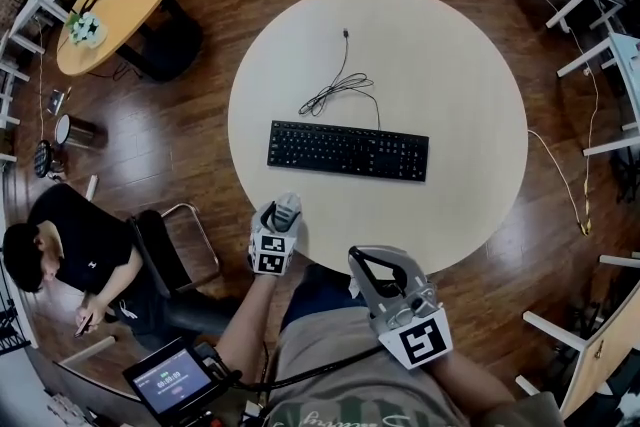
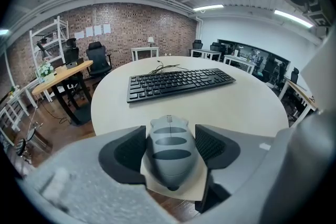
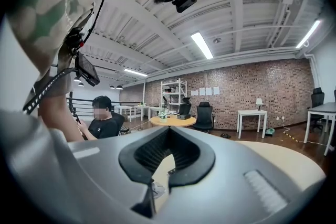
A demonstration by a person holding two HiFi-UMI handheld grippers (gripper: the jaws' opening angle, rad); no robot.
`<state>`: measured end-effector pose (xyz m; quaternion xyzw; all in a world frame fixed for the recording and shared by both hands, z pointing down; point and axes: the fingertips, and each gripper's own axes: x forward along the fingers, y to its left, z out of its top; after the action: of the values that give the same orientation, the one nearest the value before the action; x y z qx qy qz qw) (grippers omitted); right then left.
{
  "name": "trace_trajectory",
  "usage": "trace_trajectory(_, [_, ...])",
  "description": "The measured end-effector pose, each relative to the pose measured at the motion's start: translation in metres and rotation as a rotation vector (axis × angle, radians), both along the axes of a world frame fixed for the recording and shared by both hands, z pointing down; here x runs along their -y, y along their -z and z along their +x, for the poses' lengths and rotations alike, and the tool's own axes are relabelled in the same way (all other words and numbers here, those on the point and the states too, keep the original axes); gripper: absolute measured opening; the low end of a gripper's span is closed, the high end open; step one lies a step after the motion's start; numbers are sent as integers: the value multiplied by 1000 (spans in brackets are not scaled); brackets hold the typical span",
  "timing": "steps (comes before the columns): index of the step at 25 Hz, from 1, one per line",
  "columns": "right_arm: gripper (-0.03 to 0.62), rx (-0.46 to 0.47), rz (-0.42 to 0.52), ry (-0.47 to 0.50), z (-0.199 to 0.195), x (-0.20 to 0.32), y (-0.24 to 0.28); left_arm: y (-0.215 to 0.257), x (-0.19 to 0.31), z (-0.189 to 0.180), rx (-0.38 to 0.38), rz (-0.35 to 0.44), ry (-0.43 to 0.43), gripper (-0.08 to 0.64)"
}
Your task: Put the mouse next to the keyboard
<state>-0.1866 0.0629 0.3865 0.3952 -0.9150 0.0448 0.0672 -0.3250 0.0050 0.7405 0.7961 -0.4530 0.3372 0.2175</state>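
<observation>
Keyboard (image 1: 347, 150) on table (image 1: 470, 95), centre; mouse (image 2: 170, 150) over near edge.

Nothing could be read with certainty. A small screen (image 1: 172, 380) at the lower edge of the head view showed a green band with pale characters, too small to make out. The shirt (image 1: 330, 410) of the person holding the tongs carried a line of print, cut off by the frame edge and blurred. The keyboard (image 1: 347, 150) on the surface had white key legends too fine to tell apart. Sheets of paper (image 2: 92, 32) pinned to the brick wall appeared blank at that distance, as they did in the right gripper view.
</observation>
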Motion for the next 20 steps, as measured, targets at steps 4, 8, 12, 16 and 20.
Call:
trace_trajectory(4, [2, -5, 8, 0, 10, -2, 1, 3, -2, 4, 9, -10, 1, 307])
trace_trajectory(8, [2, 1, 11, -4, 18, -1, 3, 1, -9, 10, 3, -17, 6, 307])
trace_trajectory(12, [2, 1, 25, -3, 29, 0, 8, 2, -14, 18, 5, -18, 8, 307])
trace_trajectory(16, [2, 20, 36, -4, 38, 2, 14, 2, -19, 26, 4, -23, 21, 307])
trace_trajectory(20, [2, 32, 52, 8, 44, 2, 18, 2, -25, 36, 2, -28, 21, 307])
